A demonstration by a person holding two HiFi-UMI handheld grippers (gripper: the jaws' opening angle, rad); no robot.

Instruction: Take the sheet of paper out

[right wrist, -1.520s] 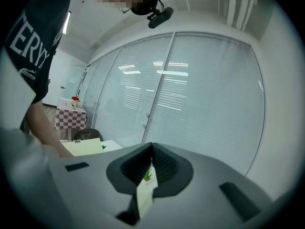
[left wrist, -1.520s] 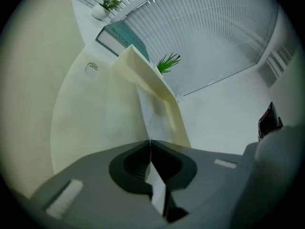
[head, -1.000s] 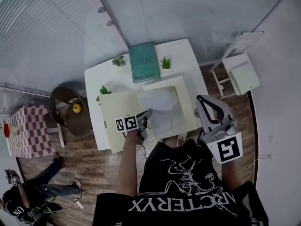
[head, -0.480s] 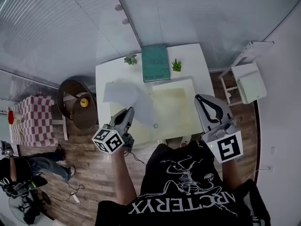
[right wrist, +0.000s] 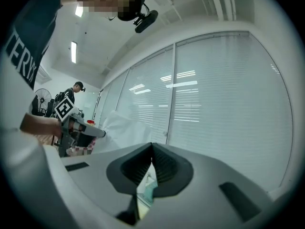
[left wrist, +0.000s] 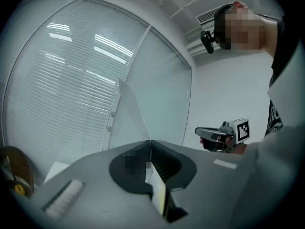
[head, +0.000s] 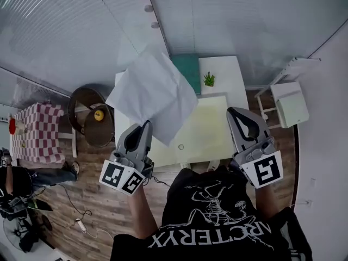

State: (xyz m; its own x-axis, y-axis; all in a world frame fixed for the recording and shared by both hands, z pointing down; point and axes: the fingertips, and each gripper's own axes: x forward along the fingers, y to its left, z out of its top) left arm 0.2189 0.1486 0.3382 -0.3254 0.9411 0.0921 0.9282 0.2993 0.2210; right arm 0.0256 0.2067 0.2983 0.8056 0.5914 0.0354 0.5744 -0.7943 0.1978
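Note:
My left gripper (head: 145, 126) is raised over the table's left front and is shut on a corner of the white sheet of paper (head: 152, 94). The sheet fans up and away from it, hiding part of the table. In the left gripper view the paper (left wrist: 132, 109) shows edge-on, rising from the closed jaw tips (left wrist: 150, 142). The pale yellow folder (head: 205, 130) lies flat on the white table (head: 231, 72). My right gripper (head: 235, 113) hovers level at the folder's right edge, shut with nothing in it. The right gripper view shows the left gripper (right wrist: 82, 130) and the sheet (right wrist: 121, 123).
A teal book (head: 187, 72) and a small potted plant (head: 209, 79) stand at the table's back. A small ring (head: 180, 146) lies on the folder. A round brown stool (head: 89, 116), a checkered table (head: 32, 135) and a white chair (head: 288, 99) flank the table. Another person (head: 11, 186) crouches at left.
The left gripper has risen and swung left, pulling the sheet up out of the folder and rolling as it went. The folder now lies flat. The right gripper has shifted slightly.

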